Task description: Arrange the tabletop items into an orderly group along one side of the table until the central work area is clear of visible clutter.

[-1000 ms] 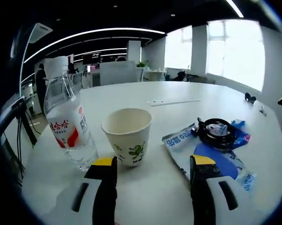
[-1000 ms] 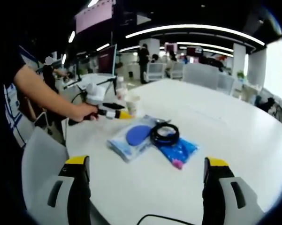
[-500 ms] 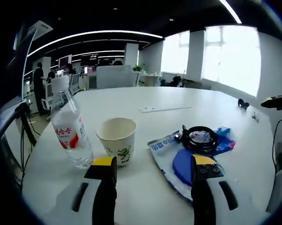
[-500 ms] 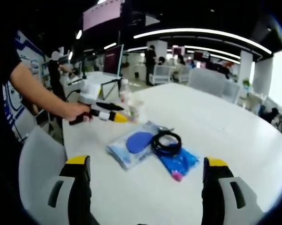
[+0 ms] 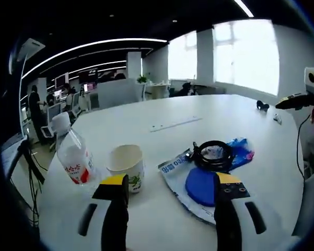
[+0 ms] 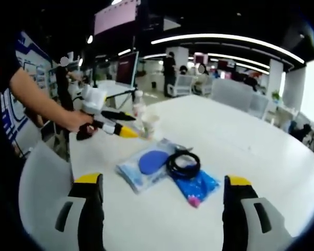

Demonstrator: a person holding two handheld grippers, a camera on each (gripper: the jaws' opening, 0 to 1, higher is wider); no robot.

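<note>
Your left tongs (image 5: 170, 184) hang above the near edge of the white desk (image 5: 219, 112) with jaws apart and nothing between them. Just beyond the left jaw stands a paper cup (image 5: 126, 166), upright, mouth open, with a green printed design on its side that is too small to read. Beside it, toward the desk's edge, a clear plastic water bottle (image 5: 74, 158) leans with its white cap tipped up and away from the cup; its red-and-white label carries red characters you cannot make out.

Beyond the right jaw lies a flat clear packet (image 5: 198, 184), its long axis running from near the cup back toward the tongs, with blue lettering at the cup end that is not legible and a round blue patch in the middle. A coil of black cable (image 5: 214, 155) rests on its far end, overlapping a bright blue wrapper (image 5: 239, 150). A thin white strip (image 5: 176, 124) lies flat farther out on the desk, well apart from the group.

In the right gripper view your right tongs (image 6: 160, 185) are also spread wide and empty, facing the same cluster: packet (image 6: 141, 168), cable coil (image 6: 183, 164), blue wrapper (image 6: 198, 185), with cup (image 6: 150, 124) and bottle (image 6: 138, 109) at the far side. Your hand (image 6: 83, 124) holds the left tongs (image 6: 126, 131) pointing toward the cup.
</note>
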